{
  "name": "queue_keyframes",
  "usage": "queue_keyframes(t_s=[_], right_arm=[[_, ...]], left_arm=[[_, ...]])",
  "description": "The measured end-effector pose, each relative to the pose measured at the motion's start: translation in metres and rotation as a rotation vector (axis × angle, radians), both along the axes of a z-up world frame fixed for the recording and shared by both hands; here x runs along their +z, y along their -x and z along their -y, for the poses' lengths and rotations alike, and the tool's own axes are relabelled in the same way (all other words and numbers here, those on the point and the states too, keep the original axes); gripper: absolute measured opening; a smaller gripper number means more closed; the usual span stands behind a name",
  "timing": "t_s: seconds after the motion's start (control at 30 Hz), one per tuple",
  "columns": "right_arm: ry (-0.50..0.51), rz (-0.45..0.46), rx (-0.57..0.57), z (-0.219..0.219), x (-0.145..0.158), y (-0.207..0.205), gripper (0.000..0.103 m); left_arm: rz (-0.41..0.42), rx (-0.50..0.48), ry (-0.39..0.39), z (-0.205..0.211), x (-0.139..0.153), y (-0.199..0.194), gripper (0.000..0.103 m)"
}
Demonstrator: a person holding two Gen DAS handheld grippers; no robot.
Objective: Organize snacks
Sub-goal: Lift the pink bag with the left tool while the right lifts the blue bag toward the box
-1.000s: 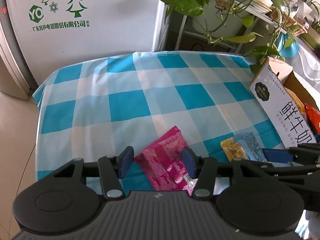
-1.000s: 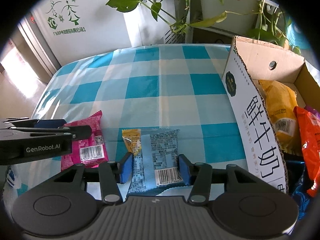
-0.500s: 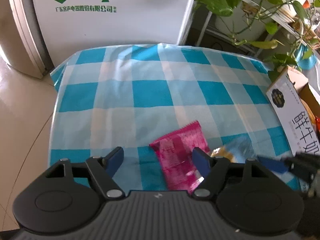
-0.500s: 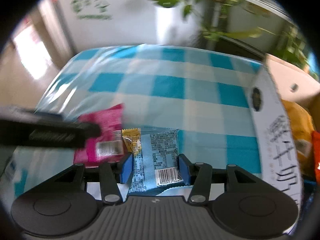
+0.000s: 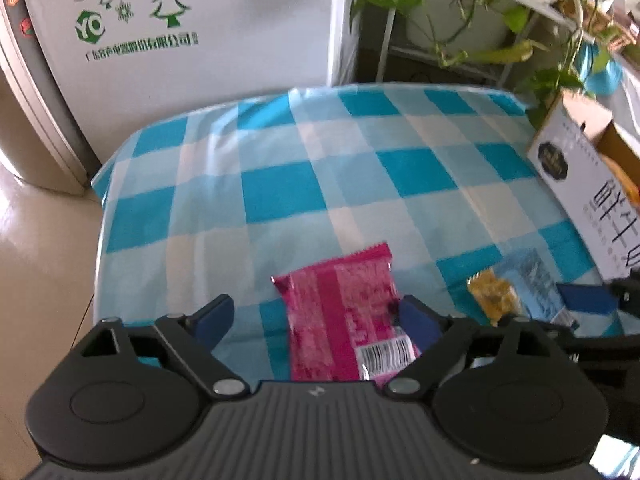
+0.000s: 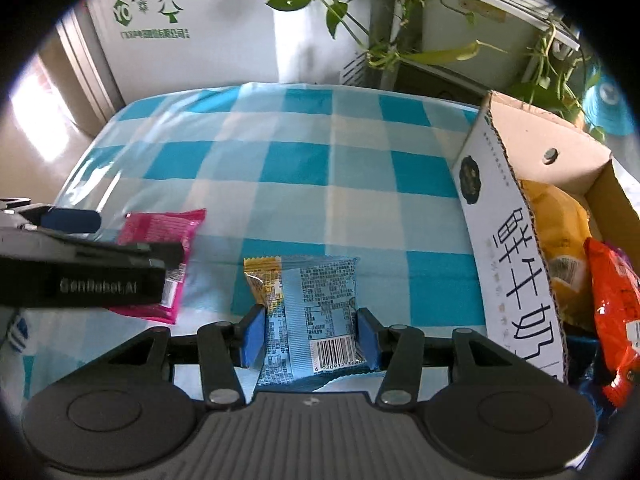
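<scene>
Left wrist view: left gripper (image 5: 316,320) jaws opening, pink snack packet (image 5: 344,316) lying between them, near end hidden.
Right gripper (image 6: 310,338) clamps blue snack packet (image 6: 320,308), its near edge cut off.

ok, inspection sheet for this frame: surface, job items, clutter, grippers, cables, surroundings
surface: blue-and-white checked tablecloth.
job's things: pink snack packet and light blue snack packet lie on it; cardboard box at right holds yellow and orange bags.
clutter: nothing seen.
grippers: left gripper opening, pink packet between its jaws, unpressed; right gripper shut on the blue packet.
cables: nothing seen.
surroundings: white appliance, trailing plant.
</scene>
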State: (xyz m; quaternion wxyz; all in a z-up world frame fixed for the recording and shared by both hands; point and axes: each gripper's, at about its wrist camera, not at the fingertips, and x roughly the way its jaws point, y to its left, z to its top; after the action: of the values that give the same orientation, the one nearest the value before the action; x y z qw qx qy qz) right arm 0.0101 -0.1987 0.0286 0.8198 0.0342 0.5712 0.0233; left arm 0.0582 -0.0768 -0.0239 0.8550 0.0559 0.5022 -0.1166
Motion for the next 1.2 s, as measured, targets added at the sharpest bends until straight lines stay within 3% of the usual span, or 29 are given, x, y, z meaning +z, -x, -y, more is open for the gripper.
queue_keyframes(t_s=[0.2,0.5,0.83,0.97,1.03,1.1,1.2], right_arm=[[-0.013,-0.004,-0.017,0.003,-0.003,-0.001,0.057],[-0.045,-0.013,-0.055,0.011,-0.008,-0.002,0.062],[-0.041,-0.014,-0.041,0.010,-0.007,-0.002,0.060],[-0.040,-0.006,-0.027,0.007,-0.005,-0.002,0.056],[-0.045,-0.004,-0.025,0.007,-0.003,-0.002,0.056],[-0.048,-0.001,-0.024,0.007,-0.002,-0.001,0.056],[-0.049,0.010,-0.021,0.007,0.002,-0.001,0.055]], left_arm=[[0.000,0.014,-0.021,0.002,-0.007,0.001,0.103],[0.010,0.026,-0.021,0.003,-0.009,0.002,0.103],[0.004,0.016,-0.022,0.003,-0.008,0.002,0.101],[0.017,-0.017,-0.006,0.005,-0.003,0.005,0.086],[0.035,-0.047,0.002,0.008,0.000,0.007,0.067],[0.046,-0.073,0.011,0.010,0.003,0.008,0.057],[0.034,-0.076,0.047,0.009,0.005,0.008,0.053]])
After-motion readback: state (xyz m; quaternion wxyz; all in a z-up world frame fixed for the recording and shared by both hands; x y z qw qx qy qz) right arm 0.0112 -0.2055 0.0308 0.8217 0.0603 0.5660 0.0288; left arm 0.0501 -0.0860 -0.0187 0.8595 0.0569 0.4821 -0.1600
